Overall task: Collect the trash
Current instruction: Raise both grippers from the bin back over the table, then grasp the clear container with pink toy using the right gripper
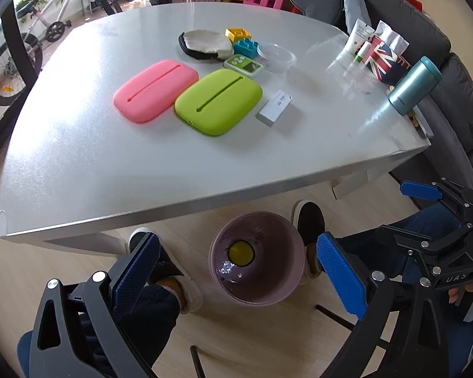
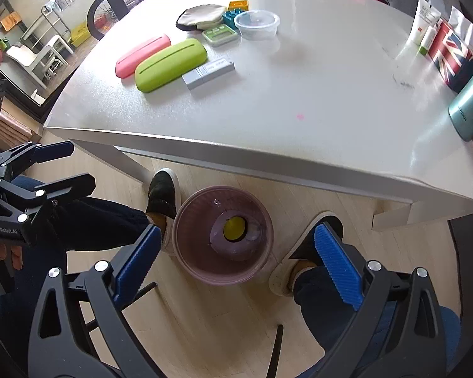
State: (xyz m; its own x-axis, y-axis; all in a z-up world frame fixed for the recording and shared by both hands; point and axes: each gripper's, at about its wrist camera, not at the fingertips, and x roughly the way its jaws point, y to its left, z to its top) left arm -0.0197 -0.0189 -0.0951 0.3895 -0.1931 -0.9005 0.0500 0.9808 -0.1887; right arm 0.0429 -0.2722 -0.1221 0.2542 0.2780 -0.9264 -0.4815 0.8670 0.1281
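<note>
Both the left gripper (image 1: pixel 239 271) and right gripper (image 2: pixel 236 260) are held with fingers spread, empty, above the bin (image 1: pixel 294 252) on the floor. The small white box (image 1: pixel 275 107) on the desk (image 1: pixel 110 170), likely light and stiff, is best pinched across its narrow sides.

Near half of the white table (image 1: pixel 110 170) lies bare, wide open for a pass. Farther in, the pink case (image 1: pixel 156 89), green case (image 1: pixel 219 105) and small white box (image 1: pixel 276 107) block the middle. Far right edge is crowded by the teal flask (image 1: pixel 414 86). Below, the bin (image 1: pixel 257 286) sits hemmed between two shoes.
</note>
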